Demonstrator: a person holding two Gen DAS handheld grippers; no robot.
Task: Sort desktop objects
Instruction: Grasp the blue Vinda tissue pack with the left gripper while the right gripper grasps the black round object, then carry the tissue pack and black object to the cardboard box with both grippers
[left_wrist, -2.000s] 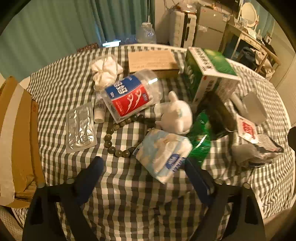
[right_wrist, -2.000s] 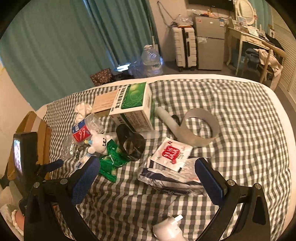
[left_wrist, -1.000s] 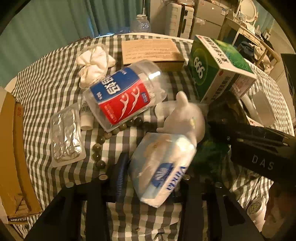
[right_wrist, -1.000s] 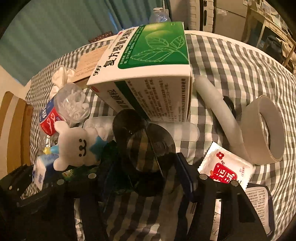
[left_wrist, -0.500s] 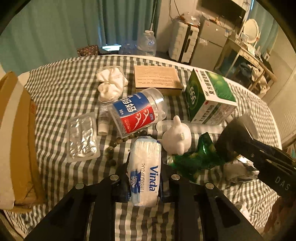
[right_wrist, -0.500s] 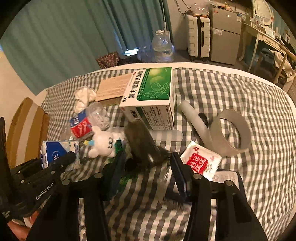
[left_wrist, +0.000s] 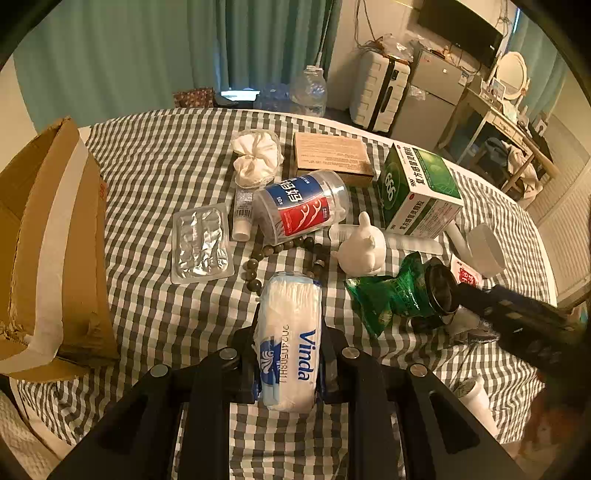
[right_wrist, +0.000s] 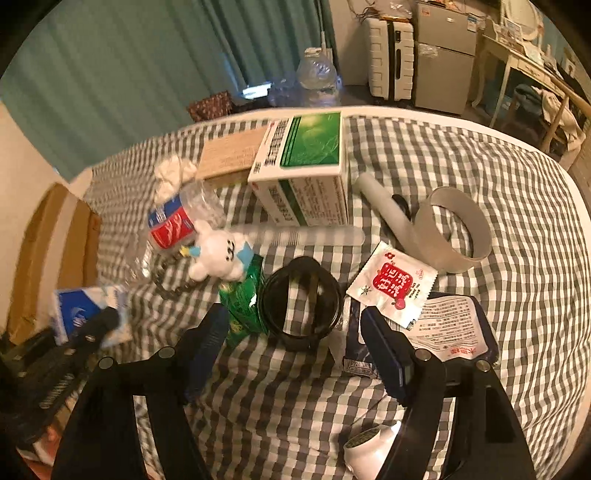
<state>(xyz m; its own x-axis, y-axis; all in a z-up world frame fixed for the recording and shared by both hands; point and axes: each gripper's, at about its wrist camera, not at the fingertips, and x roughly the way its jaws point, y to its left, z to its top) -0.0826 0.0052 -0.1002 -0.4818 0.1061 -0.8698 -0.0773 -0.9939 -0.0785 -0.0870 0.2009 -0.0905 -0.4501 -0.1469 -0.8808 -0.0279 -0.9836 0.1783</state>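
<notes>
My left gripper (left_wrist: 288, 354) is shut on a white and blue Vinda tissue pack (left_wrist: 290, 339) and holds it above the checked tablecloth (left_wrist: 155, 177). The pack also shows at the left of the right wrist view (right_wrist: 85, 310). My right gripper (right_wrist: 295, 343) is open over a black ring-shaped lid (right_wrist: 301, 302), which lies on the cloth between its fingers beside a green packet (right_wrist: 242, 299). The lid also shows in the left wrist view (left_wrist: 439, 291).
On the cloth lie a green and white medicine box (left_wrist: 417, 192), a swab jar (left_wrist: 303, 206), a white plush toy (left_wrist: 362, 247), a bead string (left_wrist: 255, 266), a blister pack (left_wrist: 201, 243), a tape roll (right_wrist: 454, 229) and sachets (right_wrist: 391, 284). A cardboard box (left_wrist: 48, 240) stands at the left.
My left gripper closed on the tissue pack and lifted it off the cloth. My right gripper closed around the black lid, then opened; the lid now lies on the cloth between its fingers.
</notes>
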